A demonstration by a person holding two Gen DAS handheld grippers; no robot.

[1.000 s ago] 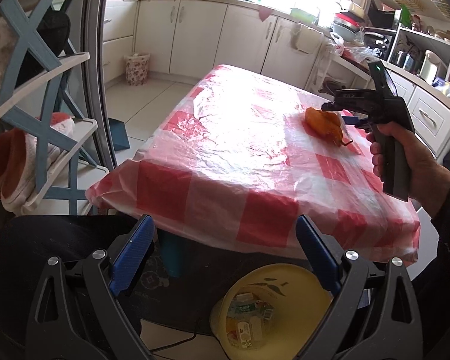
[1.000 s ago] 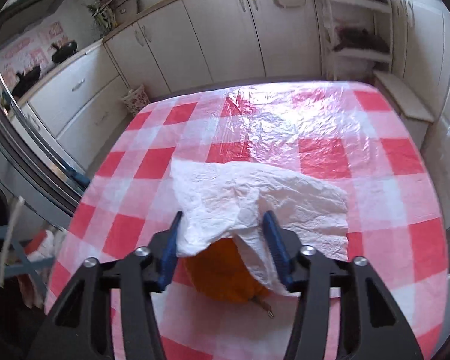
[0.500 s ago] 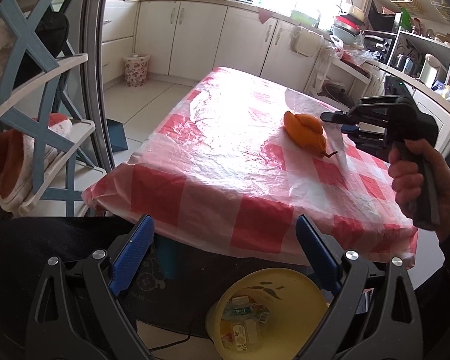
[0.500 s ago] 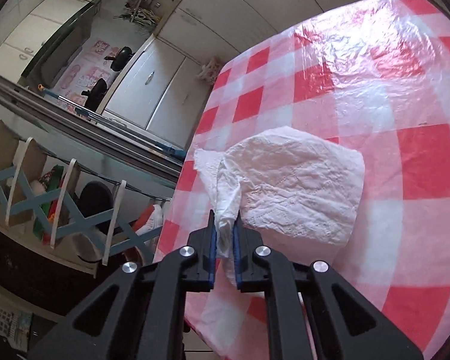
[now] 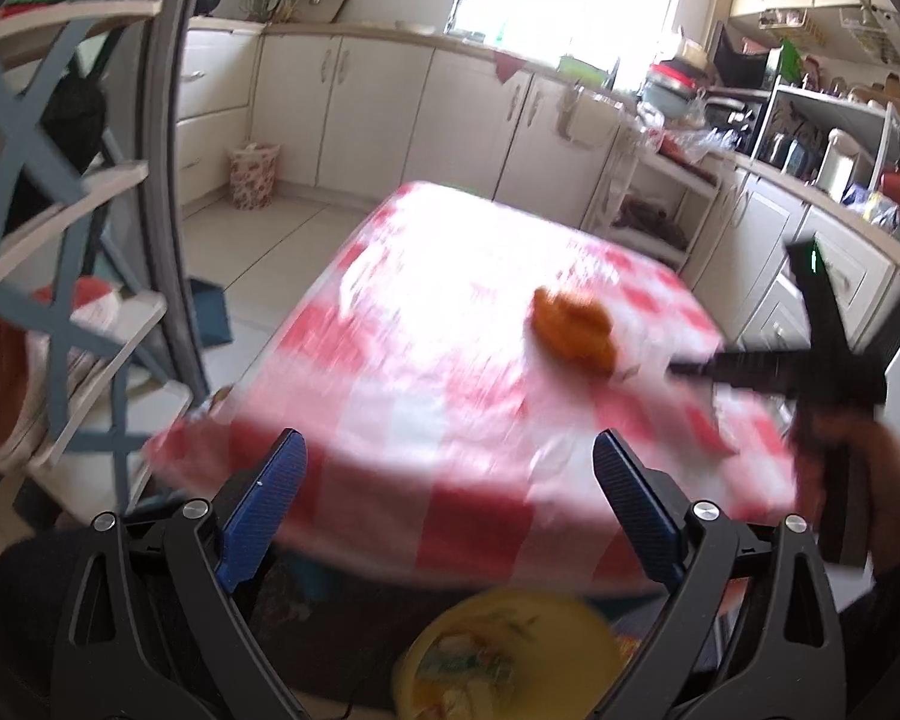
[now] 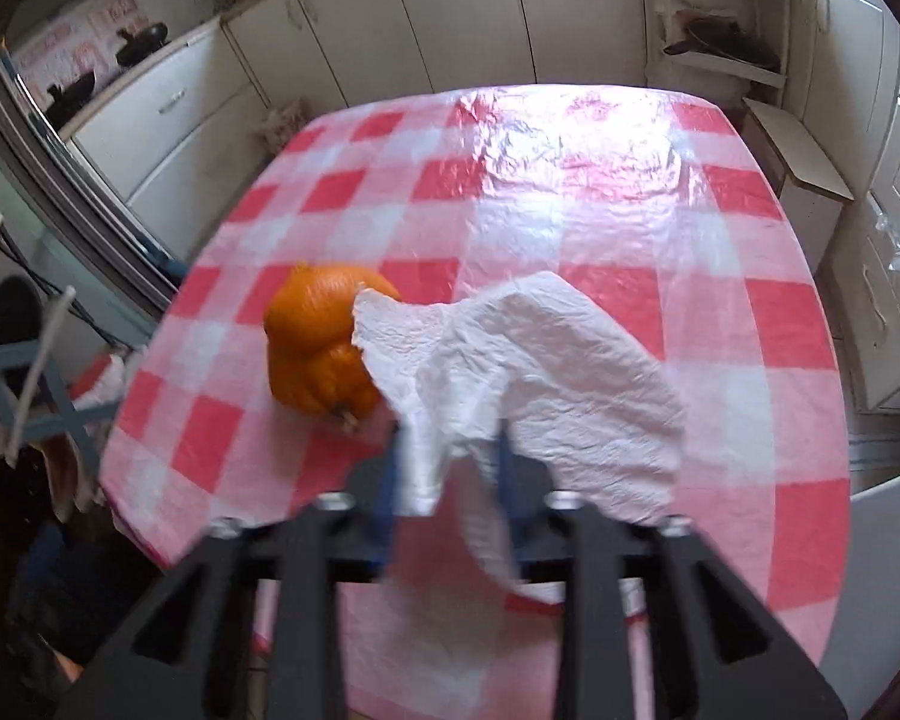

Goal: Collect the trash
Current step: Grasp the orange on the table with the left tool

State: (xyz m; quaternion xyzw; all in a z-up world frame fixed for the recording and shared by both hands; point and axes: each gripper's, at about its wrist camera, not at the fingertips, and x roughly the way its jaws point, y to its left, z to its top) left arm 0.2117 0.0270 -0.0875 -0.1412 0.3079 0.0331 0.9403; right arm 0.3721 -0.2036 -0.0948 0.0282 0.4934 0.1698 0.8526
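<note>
A white paper napkin [image 6: 546, 360] hangs from my right gripper [image 6: 447, 468], which is shut on one edge of it and holds it above the red-and-white checked table [image 6: 570, 180]. An orange wrinkled pepper [image 6: 318, 342] lies on the cloth just left of the napkin; it also shows in the left wrist view [image 5: 573, 327]. My left gripper [image 5: 450, 492] is open and empty at the table's near edge, above a yellow trash bucket [image 5: 510, 654] on the floor. The right gripper shows blurred in the left wrist view [image 5: 690, 369].
A blue-and-white shoe rack [image 5: 60, 240] stands at the left. White kitchen cabinets [image 5: 390, 108] run along the back, with a small flowered bin [image 5: 253, 175] on the floor. A cluttered counter [image 5: 810, 168] is at the right.
My right gripper has lifted and pulled back with the napkin, uncovering the orange pepper. My left gripper has shifted slightly; its view is blurred.
</note>
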